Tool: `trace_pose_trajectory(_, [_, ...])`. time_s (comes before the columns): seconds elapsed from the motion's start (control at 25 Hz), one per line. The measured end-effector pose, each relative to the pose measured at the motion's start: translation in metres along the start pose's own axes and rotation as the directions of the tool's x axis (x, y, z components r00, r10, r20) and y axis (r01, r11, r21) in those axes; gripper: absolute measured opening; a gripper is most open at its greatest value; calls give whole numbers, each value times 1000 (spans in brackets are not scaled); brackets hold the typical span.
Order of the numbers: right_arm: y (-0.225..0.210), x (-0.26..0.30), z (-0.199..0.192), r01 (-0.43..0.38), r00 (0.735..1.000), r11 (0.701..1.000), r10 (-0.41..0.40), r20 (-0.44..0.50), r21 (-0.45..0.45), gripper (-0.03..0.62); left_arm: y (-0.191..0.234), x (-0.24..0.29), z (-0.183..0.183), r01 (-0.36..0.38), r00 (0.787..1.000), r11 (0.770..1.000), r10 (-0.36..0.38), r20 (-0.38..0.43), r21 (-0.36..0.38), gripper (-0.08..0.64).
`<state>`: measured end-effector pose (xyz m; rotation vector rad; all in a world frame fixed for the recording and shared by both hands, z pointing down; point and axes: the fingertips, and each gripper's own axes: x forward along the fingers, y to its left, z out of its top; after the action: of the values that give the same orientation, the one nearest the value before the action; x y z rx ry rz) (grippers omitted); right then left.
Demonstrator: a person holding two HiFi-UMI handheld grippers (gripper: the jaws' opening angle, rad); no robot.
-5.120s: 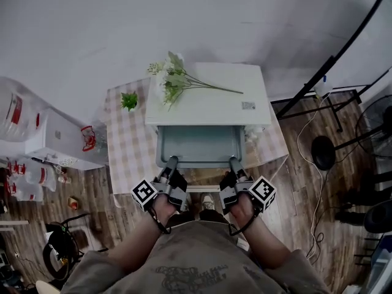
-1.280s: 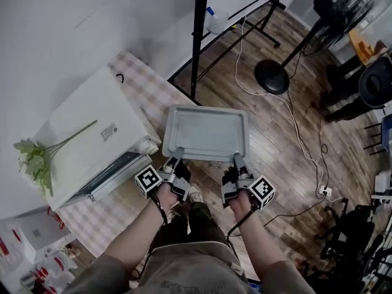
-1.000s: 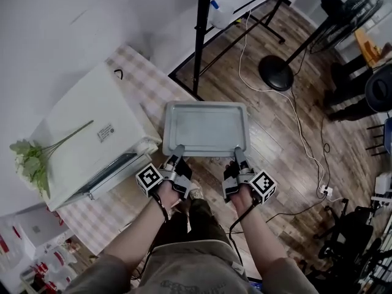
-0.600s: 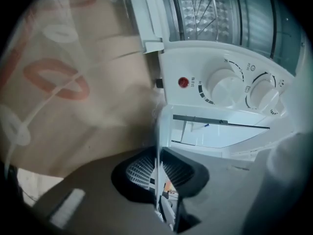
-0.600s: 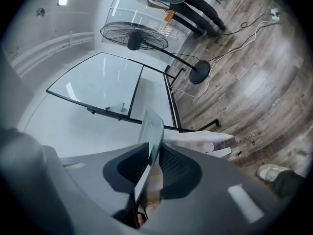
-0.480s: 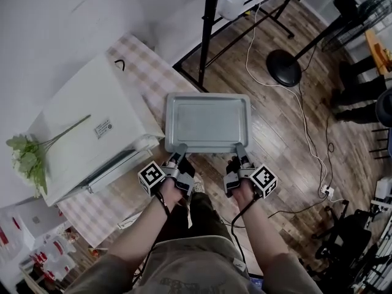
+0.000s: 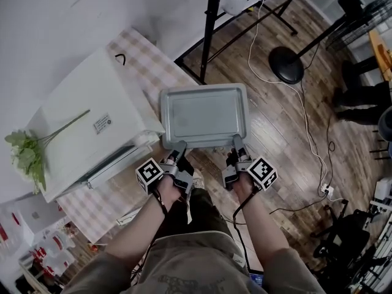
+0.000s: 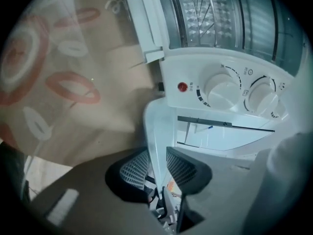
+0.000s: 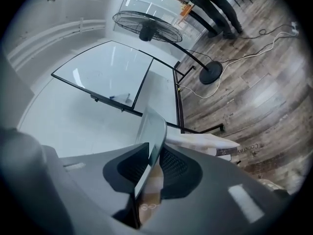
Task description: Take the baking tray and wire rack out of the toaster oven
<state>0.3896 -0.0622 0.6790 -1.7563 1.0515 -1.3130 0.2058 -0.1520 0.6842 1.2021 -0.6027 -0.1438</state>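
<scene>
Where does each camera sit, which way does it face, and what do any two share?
Head view: on the person's head, looking down at the tray, oven and floor; shows forearms, left gripper, right gripper.
Left gripper view: on that gripper, facing the oven's knobs; its jaws grip the tray rim.
Right gripper view: on that gripper, facing a fan and floor; its jaws grip the tray rim.
Shared: the tray in all three.

ITEM: baking tray [image 7: 204,114], grey metal, rectangular, rounded corners, raised rim | POSE: level, outside the oven, over wood floor [image 7: 275,121] | HOLD: near rim clamped in left claw [image 7: 178,147] and right claw [image 7: 236,141] | ITEM: toaster oven [image 7: 92,118], white, on checked bench [image 7: 138,48], just left of tray
</scene>
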Motion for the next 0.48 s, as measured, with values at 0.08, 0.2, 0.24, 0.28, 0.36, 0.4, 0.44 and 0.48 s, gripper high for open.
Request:
trace_pose_trajectory(0.08, [-2, 4, -6, 5, 1000, 1000, -5, -13, 14, 87, 2, -4, -3, -13, 1000, 1000, 13, -12, 1, 100])
trace_pose_trajectory(0.2, [-8, 6, -7, 20, 1000, 998, -20, 1, 63, 77, 2, -7, -19, -8, 998, 1000, 9, -58, 7, 100])
trace_pose_trajectory(0.24, [-11, 6, -7, 25, 1000, 997, -25, 5, 76, 75, 1, -7, -24, 1, 998, 1000, -1, -66, 1, 100])
trace_pose_trajectory(0.28, [-14, 7, -8, 31, 1000, 996, -31, 5, 83, 75, 0, -7, -27, 10, 998, 1000, -10, -69, -7, 100])
trace_pose_trajectory(0.36, [-17, 9, -9, 43, 999, 996, -43, -2, 83, 77, -2, -4, -29, 23, 997, 1000, -24, -67, -15, 100])
trace_pose_trajectory(0.4, [-18, 10, -10, 50, 999, 996, -49, -8, 77, 78, -2, -3, -28, 26, 997, 1000, -27, -66, -15, 100])
trace_pose_trajectory(0.44, [-19, 10, -10, 56, 998, 996, -55, -14, 68, 83, -1, -3, -26, 24, 998, 1000, -24, -66, -11, 100])
trace_pose_trajectory(0.48, [-19, 11, -11, 62, 998, 996, -61, -21, 57, 90, 0, -2, -24, 20, 997, 1000, -20, -69, -6, 100])
